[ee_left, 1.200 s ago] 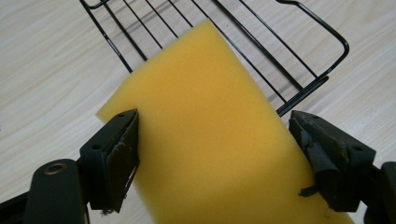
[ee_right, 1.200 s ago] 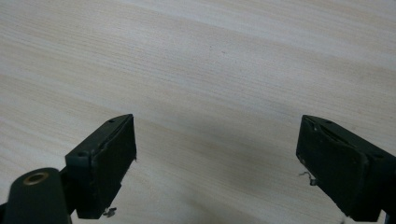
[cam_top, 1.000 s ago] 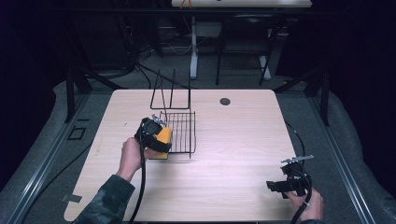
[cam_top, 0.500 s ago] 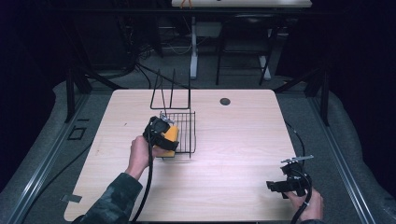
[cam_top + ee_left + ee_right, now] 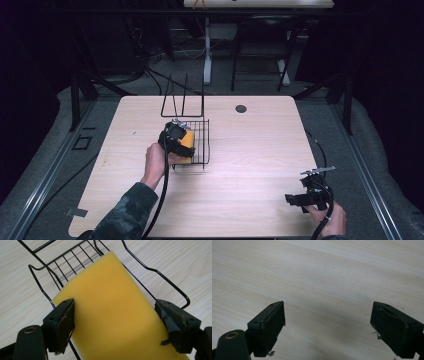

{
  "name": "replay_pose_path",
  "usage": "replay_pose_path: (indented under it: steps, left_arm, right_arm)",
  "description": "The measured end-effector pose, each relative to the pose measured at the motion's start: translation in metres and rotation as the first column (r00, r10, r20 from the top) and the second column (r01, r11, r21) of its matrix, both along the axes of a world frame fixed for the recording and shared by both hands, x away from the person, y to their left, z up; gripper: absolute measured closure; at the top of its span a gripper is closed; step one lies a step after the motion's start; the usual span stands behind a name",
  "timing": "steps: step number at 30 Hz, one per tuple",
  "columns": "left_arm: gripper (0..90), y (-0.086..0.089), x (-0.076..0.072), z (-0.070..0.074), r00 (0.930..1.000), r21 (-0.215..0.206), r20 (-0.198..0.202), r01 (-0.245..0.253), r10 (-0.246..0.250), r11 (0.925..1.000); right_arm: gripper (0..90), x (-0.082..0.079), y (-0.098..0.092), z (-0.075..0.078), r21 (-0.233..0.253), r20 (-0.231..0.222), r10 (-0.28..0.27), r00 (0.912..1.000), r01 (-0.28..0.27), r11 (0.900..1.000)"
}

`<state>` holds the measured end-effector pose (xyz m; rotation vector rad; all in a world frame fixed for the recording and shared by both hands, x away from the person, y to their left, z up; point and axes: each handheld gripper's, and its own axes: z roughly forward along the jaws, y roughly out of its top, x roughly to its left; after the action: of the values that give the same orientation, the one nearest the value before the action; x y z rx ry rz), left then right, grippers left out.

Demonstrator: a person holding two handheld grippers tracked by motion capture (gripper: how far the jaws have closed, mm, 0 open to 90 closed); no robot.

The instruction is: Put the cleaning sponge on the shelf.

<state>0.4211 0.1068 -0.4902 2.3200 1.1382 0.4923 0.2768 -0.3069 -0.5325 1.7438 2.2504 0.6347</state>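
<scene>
Left gripper (image 5: pixel 115 322), jaws wide, straddles my yellow sponge (image 5: pixel 112 310) lying in the black wire basket (image 5: pixel 199 142). Right gripper (image 5: pixel 328 328), at the table's (image 5: pixel 250 150) 5 o'clock, spreads wide over bare wood.

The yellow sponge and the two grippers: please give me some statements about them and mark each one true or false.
1. The yellow sponge lies partly over the black wire rack. True.
2. The left gripper has its jaws on either side of the sponge. True.
3. The right gripper holds a sponge. False: its jaws are open over the bare wooden table.
4. The rack stands at the table's right edge. False: it stands left of the middle.
</scene>
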Motion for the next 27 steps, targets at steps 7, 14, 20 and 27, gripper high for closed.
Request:
replay_pose_path:
  steps: [7,14,20,27]
  left_arm:
    - [19.8,-0.003,0.005,-0.006,0.9998,-0.002,0.01,-0.014,0.014,0.9999]
    - [19.8,-0.005,0.009,-0.011,0.9995,0.001,0.019,-0.026,0.026,0.9997]
    - [19.7,-0.007,0.012,-0.015,0.9989,0.006,0.032,-0.036,0.036,0.9993]
    - [19.6,-0.01,0.016,-0.022,0.9991,0.017,0.021,-0.036,0.036,0.9992]
  right_arm:
    - [12.0,0.0,0.0,0.0,-0.002,-0.005,0.003,1.0,-0.003,1.0]
    - [12.0,0.0,0.0,0.0,-0.002,-0.008,0.003,1.0,-0.003,1.0]
    - [12.0,0.0,0.001,0.0,-0.002,-0.009,0.004,1.0,-0.004,1.0]
    - [12.1,0.0,0.001,0.0,-0.002,-0.009,0.005,1.0,-0.005,1.0]
